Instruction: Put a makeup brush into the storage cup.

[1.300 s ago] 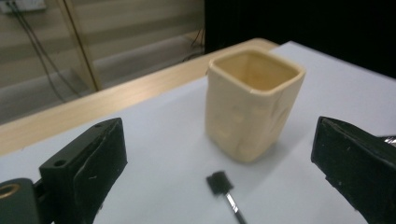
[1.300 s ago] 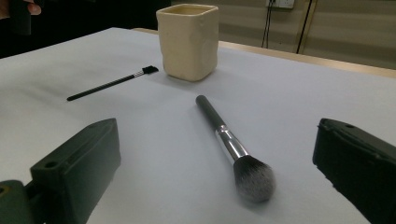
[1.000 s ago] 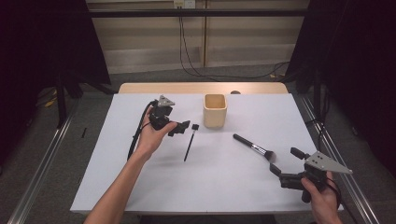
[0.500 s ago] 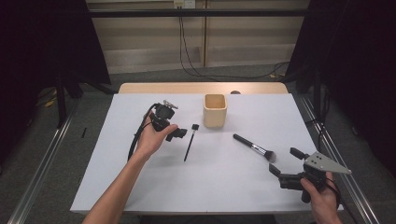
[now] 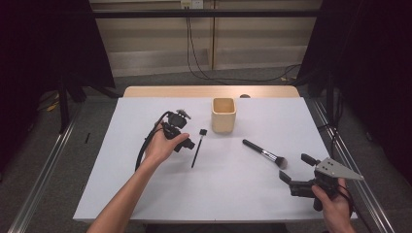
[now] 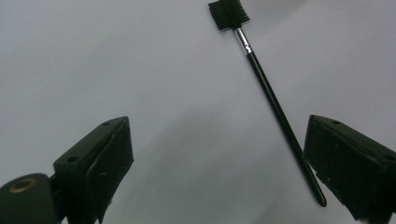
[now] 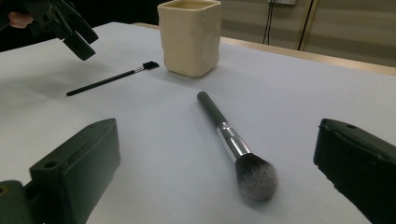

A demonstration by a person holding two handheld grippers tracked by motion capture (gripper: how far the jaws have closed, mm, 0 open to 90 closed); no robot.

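A thin black brush with a small flat head (image 5: 197, 149) lies on the white table (image 5: 145, 194), left of a cream square cup (image 5: 224, 115). My left gripper (image 5: 186, 139) hovers open just left of this brush; in the left gripper view the thin brush (image 6: 271, 93) runs slantwise toward the right jaw, with nothing between the jaws. A black powder brush with a silver ferrule (image 5: 265, 153) lies right of centre, bristles toward the near right. My right gripper (image 5: 296, 167) is open near the table's near right corner, and the powder brush (image 7: 231, 140) lies ahead of its jaws.
In the right gripper view the cup (image 7: 189, 37) stands beyond the powder brush, and the left gripper (image 7: 70, 28) hangs over the thin brush (image 7: 109, 78). A wooden strip (image 5: 194, 91) borders the table's far edge. Dark curtains and cables surround the table.
My left gripper has shifted slightly nearer and lower, closer to the thin brush. The right gripper and both brushes have stayed put.
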